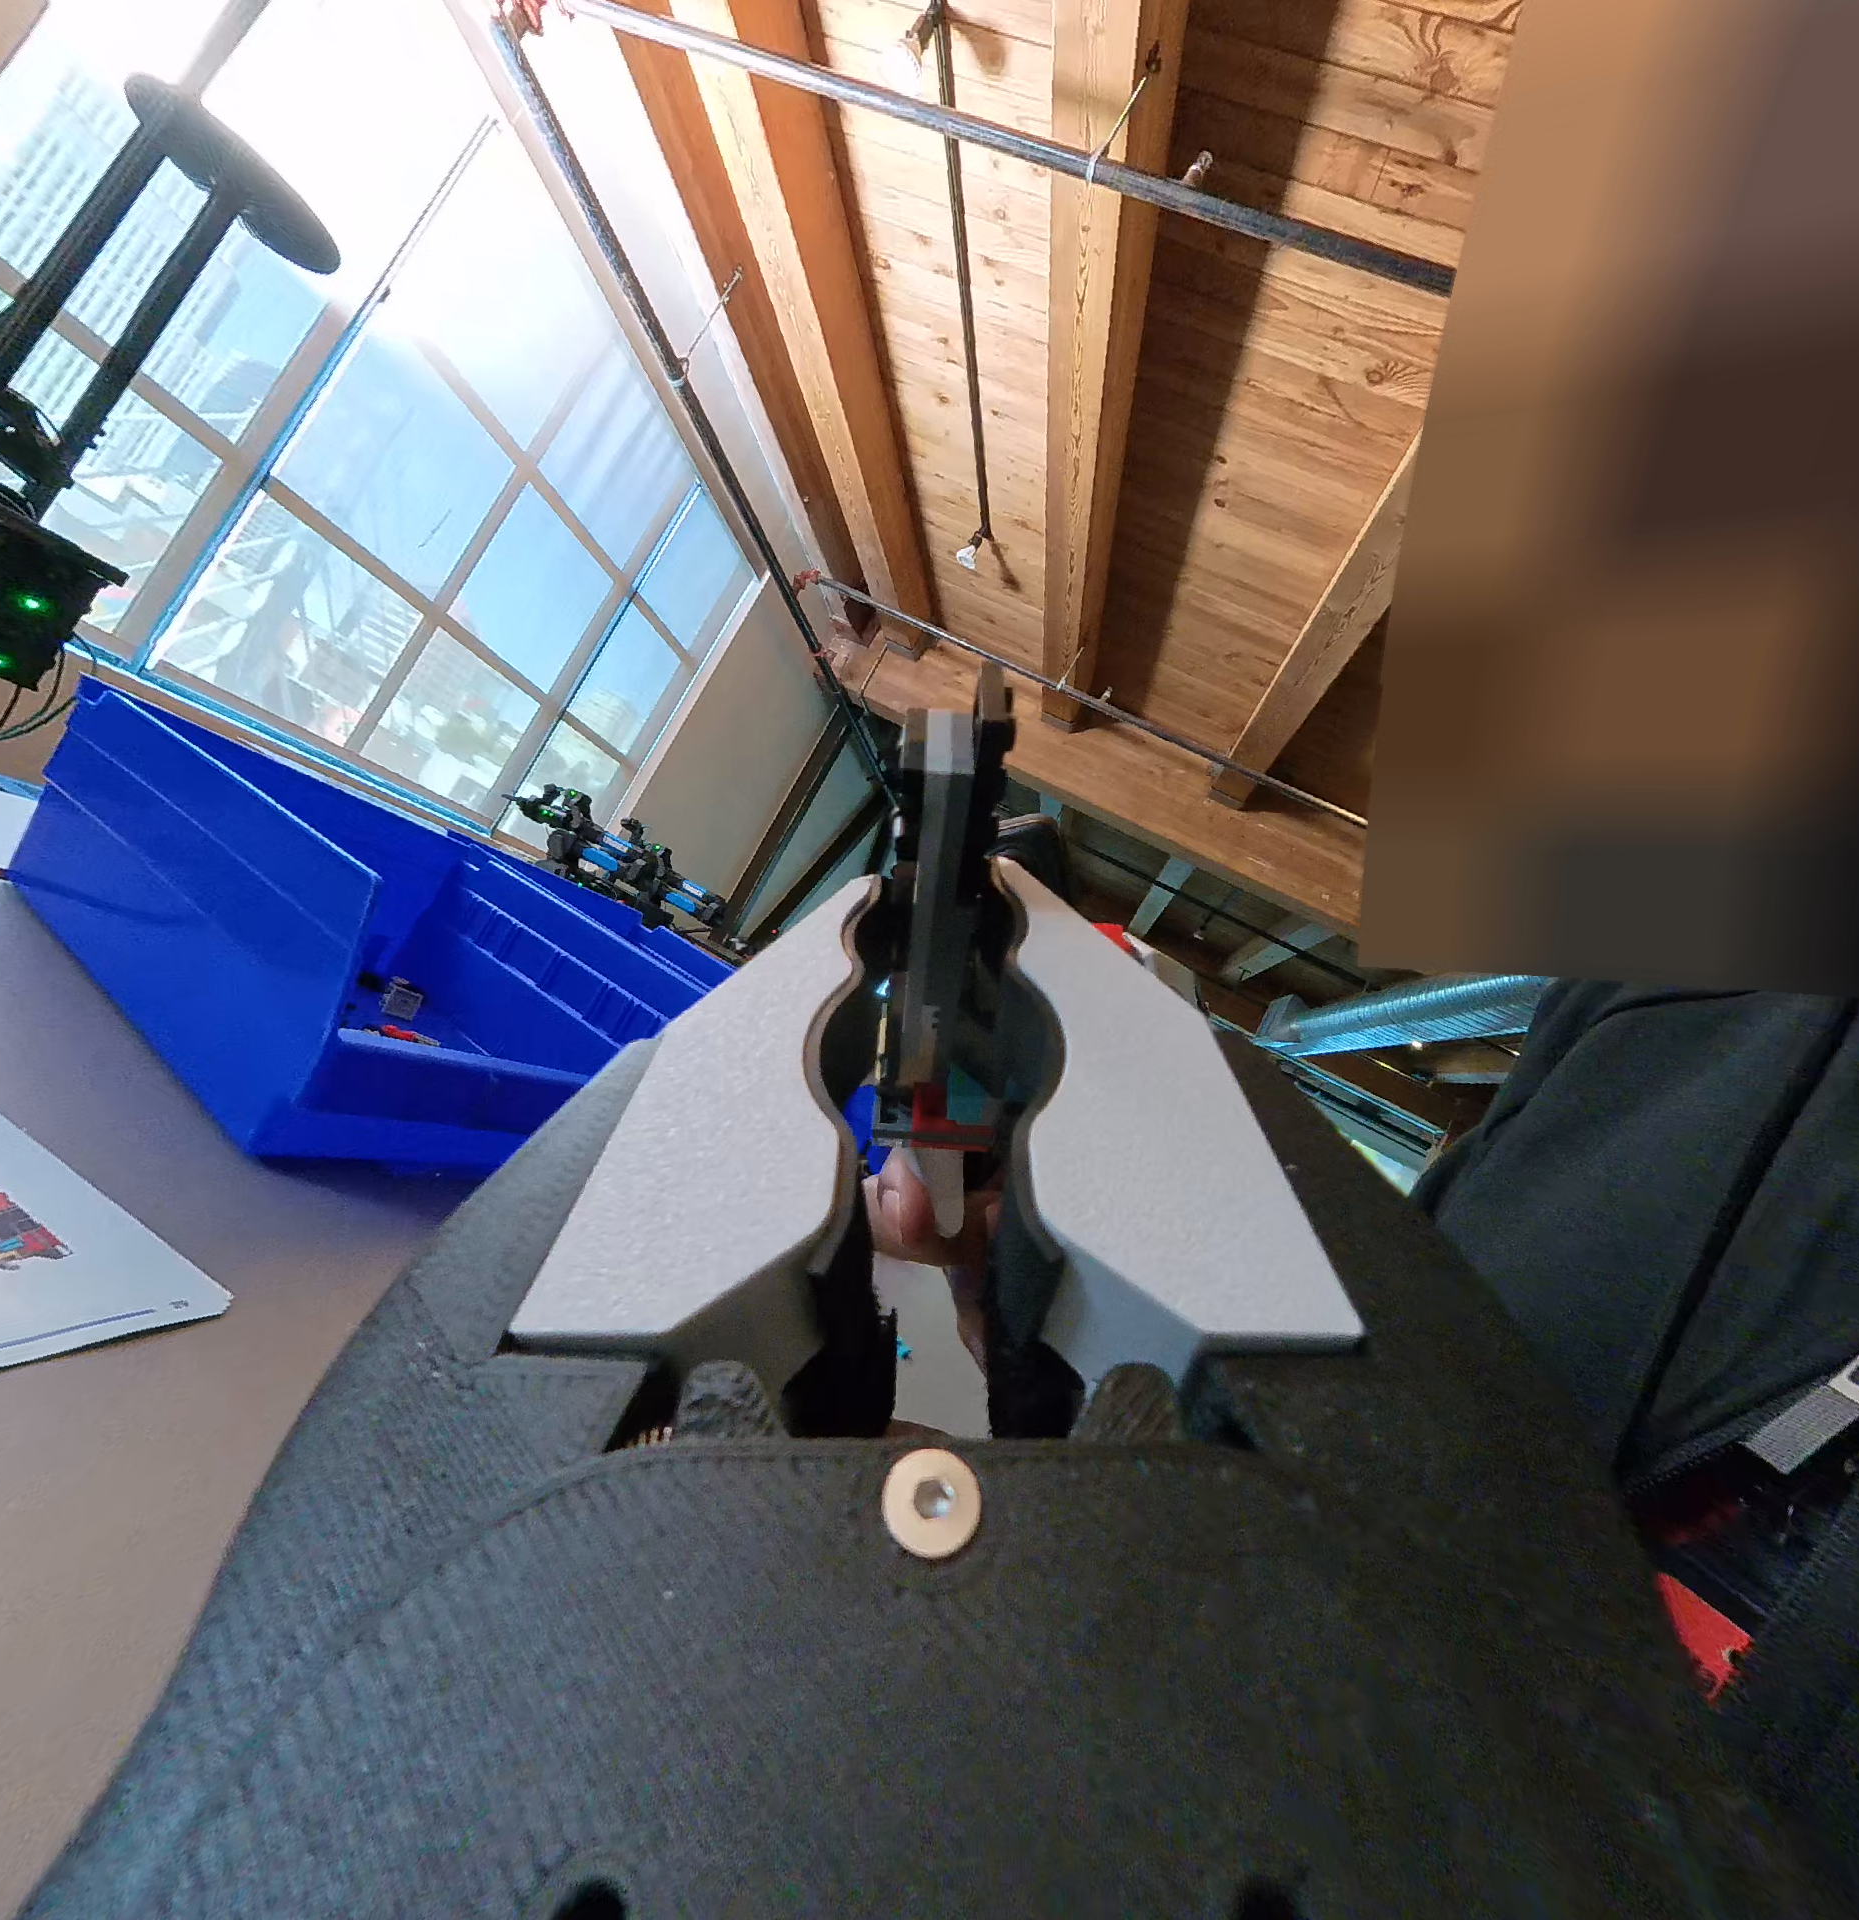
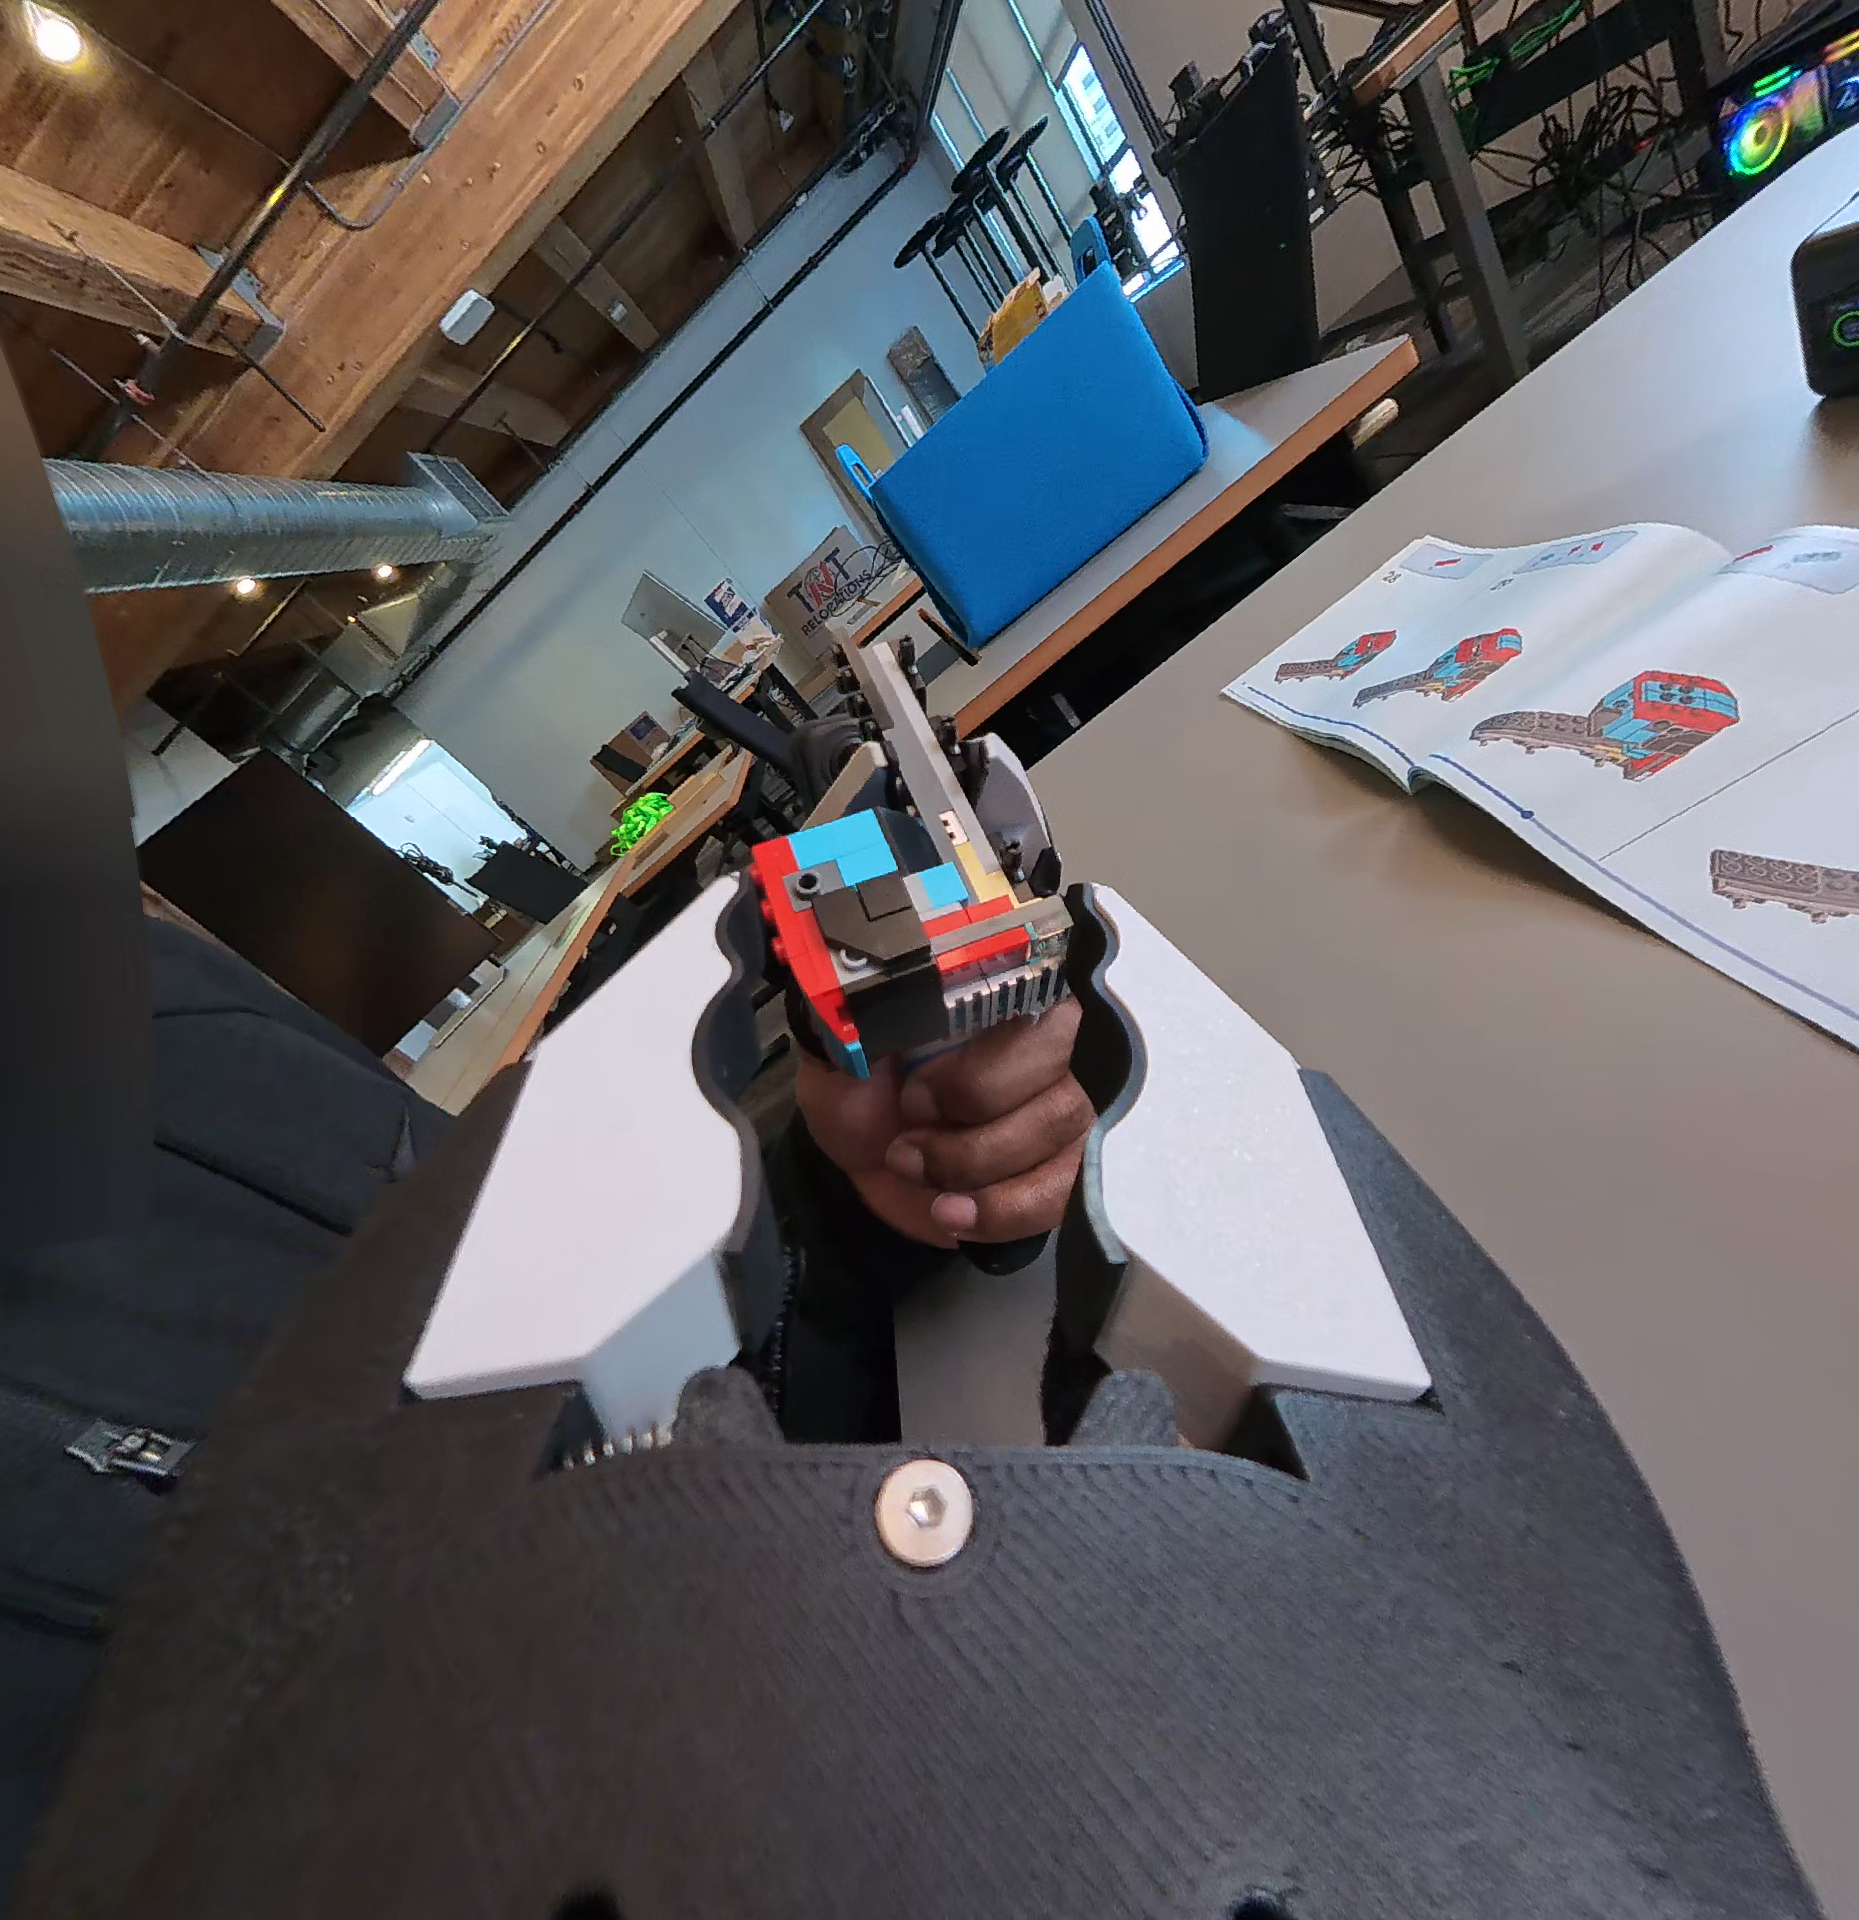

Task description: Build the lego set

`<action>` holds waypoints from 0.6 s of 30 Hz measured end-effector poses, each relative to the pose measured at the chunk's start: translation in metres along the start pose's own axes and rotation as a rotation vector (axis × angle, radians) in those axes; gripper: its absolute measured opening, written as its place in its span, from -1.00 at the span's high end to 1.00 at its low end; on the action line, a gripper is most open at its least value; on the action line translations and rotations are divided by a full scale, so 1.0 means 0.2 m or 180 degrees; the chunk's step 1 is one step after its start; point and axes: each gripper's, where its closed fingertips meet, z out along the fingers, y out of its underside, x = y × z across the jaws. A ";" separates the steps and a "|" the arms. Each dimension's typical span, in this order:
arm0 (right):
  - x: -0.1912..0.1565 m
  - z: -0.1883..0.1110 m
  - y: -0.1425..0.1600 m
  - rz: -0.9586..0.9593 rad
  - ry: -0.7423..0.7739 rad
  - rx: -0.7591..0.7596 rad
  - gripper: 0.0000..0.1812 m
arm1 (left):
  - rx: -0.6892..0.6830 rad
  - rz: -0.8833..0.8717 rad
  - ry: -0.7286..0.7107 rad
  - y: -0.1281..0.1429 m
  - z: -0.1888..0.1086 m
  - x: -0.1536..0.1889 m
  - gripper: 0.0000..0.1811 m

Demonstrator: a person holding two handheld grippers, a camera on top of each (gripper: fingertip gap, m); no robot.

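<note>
Lego model (image 1: 940, 914) sits clamped edge-on between the grey fingers (image 1: 738, 1122) of the left gripper (image 1: 940, 904), raised off the bench (image 1: 125, 1475); its grey and black plates stick up past the fingertips, and a red and light-blue end shows low in the scalloped gap. In the right wrist view the same lego model (image 2: 904, 935) appears from its blocky end, with red, light-blue, black and tan bricks and a ribbed grey grille piece, a long grey strip running up and away behind it. The right gripper (image 2: 909, 914) brackets this end, its white fingers (image 2: 613, 1184) narrowed close to the model on both sides, but whether they actually press on it cannot be told. A hand (image 2: 966, 1132) shows just beyond the model, curled around a dark grip. An open instruction booklet (image 2: 1590, 727) lies flat near the bench's right edge in that view, with a small black device (image 2: 1839, 312) farther back. In the left wrist view a blue parts bin (image 1: 312, 966) stands toward the bench's far side, a few small pieces in its tray, and a page (image 1: 63, 1257) of the booklet lies near the left edge
</note>
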 end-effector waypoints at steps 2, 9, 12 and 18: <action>0.00 0.00 0.00 0.0019 0.0000 0.0022 0.34 | 0.0005 0.0042 -0.0026 0.00 0.00 0.00 0.82; 0.00 0.01 0.01 0.0124 -0.0049 0.0090 0.24 | 0.0238 -0.0105 -0.0029 -0.06 -0.02 -0.02 0.83; 0.00 0.01 0.01 0.0173 -0.0054 0.0149 0.26 | 0.0223 -0.0091 -0.0041 -0.06 -0.02 -0.02 0.82; 0.00 -0.01 -0.02 0.0184 -0.0041 0.0278 0.41 | 0.0190 -0.0072 -0.0029 -0.05 -0.01 -0.02 0.82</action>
